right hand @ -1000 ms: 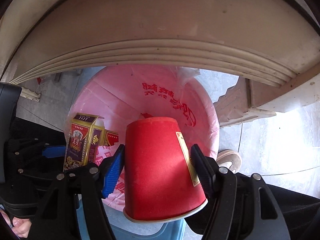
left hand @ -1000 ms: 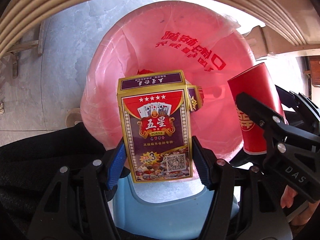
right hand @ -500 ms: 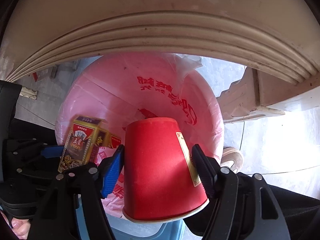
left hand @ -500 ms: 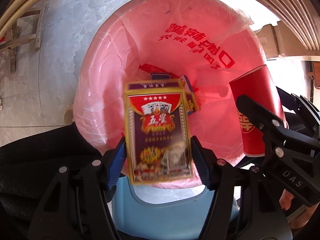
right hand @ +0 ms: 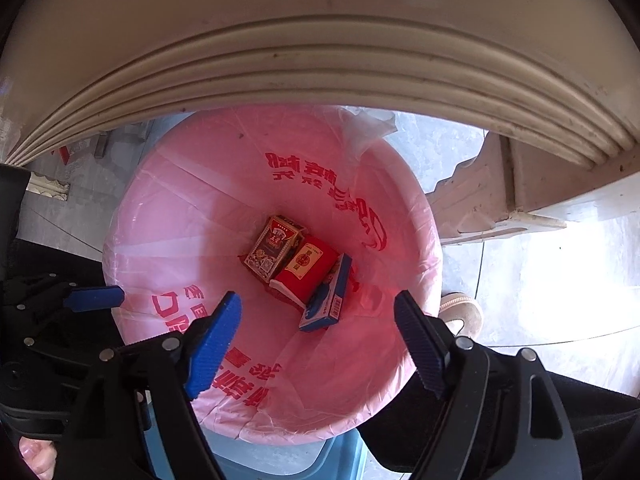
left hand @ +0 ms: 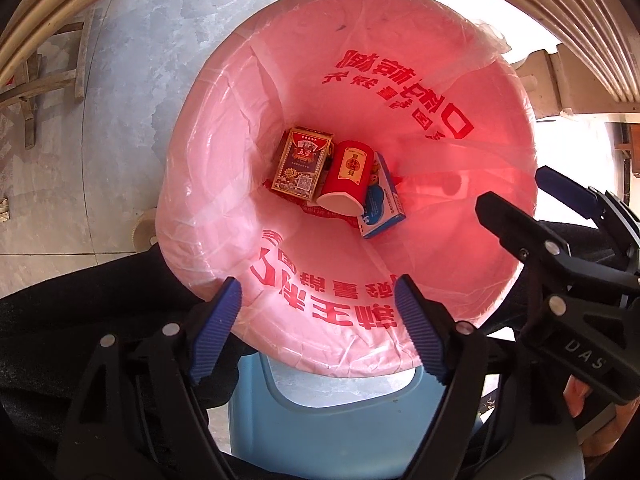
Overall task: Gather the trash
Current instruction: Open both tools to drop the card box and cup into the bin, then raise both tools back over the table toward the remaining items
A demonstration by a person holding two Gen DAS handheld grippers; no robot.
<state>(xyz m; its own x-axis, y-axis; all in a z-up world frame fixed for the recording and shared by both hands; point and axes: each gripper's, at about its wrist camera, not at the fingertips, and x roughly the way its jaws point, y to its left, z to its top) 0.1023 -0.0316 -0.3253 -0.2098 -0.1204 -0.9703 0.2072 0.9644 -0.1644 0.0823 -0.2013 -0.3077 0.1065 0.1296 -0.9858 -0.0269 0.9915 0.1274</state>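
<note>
A bin lined with a pink bag printed with red characters fills both views from above. At its bottom lie a playing-card box, a red paper cup on its side, and a blue-and-white box. My left gripper hangs over the bin's near rim, its jaws opening with nothing between them. My right gripper points straight down over the bin, jaws also opening and empty. The right gripper's black frame shows at the right of the left wrist view.
A cream moulded table edge arches over the bin, with a carved leg to its right. Grey tiled floor surrounds the bin. A blue plastic stool sits below the rim. A shoe and dark clothing are near.
Both grippers let go: the card box fell from the left one and the red cup from the right one. Both now lie at the bottom of the bag, and the jaws stand wider.
</note>
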